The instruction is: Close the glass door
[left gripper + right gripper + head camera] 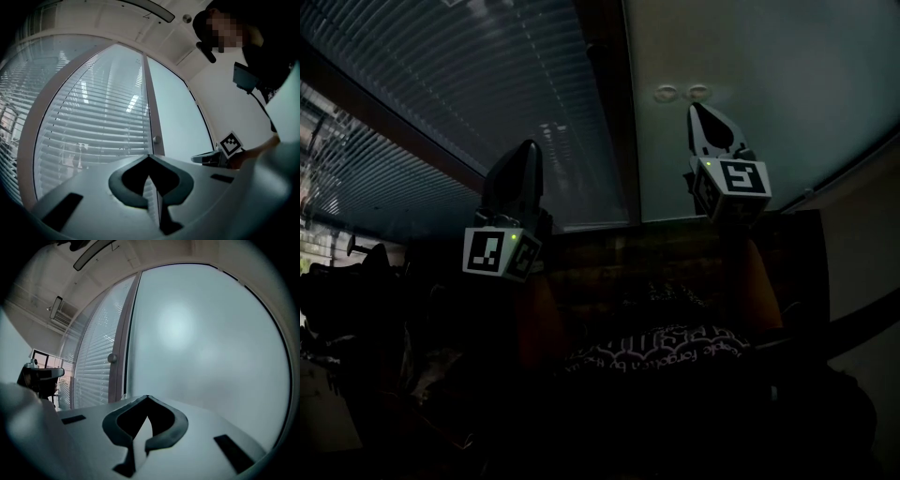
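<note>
While both tools are held up toward the wall of glass, the frosted glass door point(769, 84) fills the upper right of the head view, and a pane covered by blinds point(478, 84) fills the upper left. A dark post point(607, 122) stands between the two.

The right gripper point(698, 109) sits right of centre in that view. Its tip lies over the frosted pane, just below two knobs point(666, 92). I cannot tell whether the tip touches the glass. In its own view the right gripper point(147, 398) has its jaws brought fully together with nothing between them. The glass door point(211, 343) takes up most of that frame ahead of it. The post point(121, 348), carrying a knob point(112, 358), is left of centre, and the blinds point(91, 366) lie beyond it. A thin dark line runs between the post and the frosted pane, and I cannot tell whether the door is fully home.

The left gripper point(532, 147) is left of centre in the head view, lower than the other, with the blinds behind it. In its own view the left gripper point(149, 157) also has its jaws closed tip to tip and holds nothing. It points at the post point(151, 103), with the blinds point(89, 117) at left and the glass door point(180, 112) at right. The right gripper point(206, 158) reaches in from the lower right there.
</note>
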`<state>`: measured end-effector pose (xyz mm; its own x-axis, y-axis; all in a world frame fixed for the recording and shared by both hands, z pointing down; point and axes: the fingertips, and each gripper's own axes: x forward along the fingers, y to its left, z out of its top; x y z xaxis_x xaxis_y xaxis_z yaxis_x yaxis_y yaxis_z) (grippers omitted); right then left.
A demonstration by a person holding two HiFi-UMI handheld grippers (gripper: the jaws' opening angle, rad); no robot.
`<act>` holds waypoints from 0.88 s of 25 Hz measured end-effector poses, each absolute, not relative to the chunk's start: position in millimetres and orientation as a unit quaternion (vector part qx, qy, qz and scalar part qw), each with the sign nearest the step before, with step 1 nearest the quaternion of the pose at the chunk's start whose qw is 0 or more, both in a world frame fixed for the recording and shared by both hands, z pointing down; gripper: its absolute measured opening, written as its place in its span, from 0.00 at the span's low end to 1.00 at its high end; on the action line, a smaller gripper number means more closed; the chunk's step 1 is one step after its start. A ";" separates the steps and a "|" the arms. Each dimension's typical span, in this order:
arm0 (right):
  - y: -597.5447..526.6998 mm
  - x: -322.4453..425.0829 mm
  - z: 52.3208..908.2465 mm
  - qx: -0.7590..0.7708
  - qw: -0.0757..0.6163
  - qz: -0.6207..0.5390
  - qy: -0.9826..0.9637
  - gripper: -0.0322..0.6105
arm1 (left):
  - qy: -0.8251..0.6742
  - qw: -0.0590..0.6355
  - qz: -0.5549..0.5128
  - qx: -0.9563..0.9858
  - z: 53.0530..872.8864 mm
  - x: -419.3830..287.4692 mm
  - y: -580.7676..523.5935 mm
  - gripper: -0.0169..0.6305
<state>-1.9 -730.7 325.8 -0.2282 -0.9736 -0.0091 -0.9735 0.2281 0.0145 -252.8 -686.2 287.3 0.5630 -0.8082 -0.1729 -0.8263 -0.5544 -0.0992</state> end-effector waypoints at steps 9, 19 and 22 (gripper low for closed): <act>-730.2 -5.8 324.3 0.617 0.012 -0.014 -0.786 0.05 | 0.462 0.084 0.049 -0.882 286.0 -250.4 -685.7 0.03; -731.1 -8.4 324.0 0.614 0.017 -0.017 -0.789 0.05 | 0.466 0.083 0.050 -0.880 286.1 -252.2 -686.4 0.03; -731.0 -8.4 324.1 0.614 0.018 -0.018 -0.789 0.05 | 0.466 0.085 0.051 -0.879 285.9 -252.7 -685.7 0.03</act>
